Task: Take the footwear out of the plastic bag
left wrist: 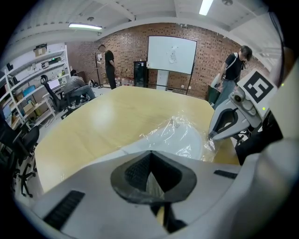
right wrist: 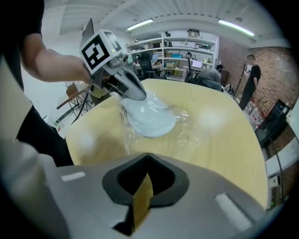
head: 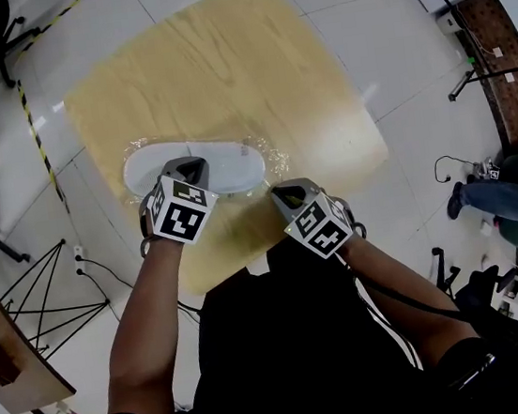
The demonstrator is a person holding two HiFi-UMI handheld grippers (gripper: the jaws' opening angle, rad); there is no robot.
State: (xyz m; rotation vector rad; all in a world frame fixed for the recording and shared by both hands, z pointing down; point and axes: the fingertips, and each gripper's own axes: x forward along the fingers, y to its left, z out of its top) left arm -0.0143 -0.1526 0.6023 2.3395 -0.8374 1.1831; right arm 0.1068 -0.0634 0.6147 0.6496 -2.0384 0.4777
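Slipper (head: 235, 167) lies in plastic bag (head: 277, 163), near side of table (head: 220, 55). My left gripper (head: 190, 170) is closed over the slipper's near side. My right gripper (head: 282, 192) is closed at the bag's right end. Film caught? Cannot tell. Should draw apart gently.

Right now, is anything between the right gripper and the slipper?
Only the plastic bag. Its clear film wraps the white slipper, so it lies between the slipper and the right gripper, whose tip is at the bag's edge. Nothing else shows on the table between them.
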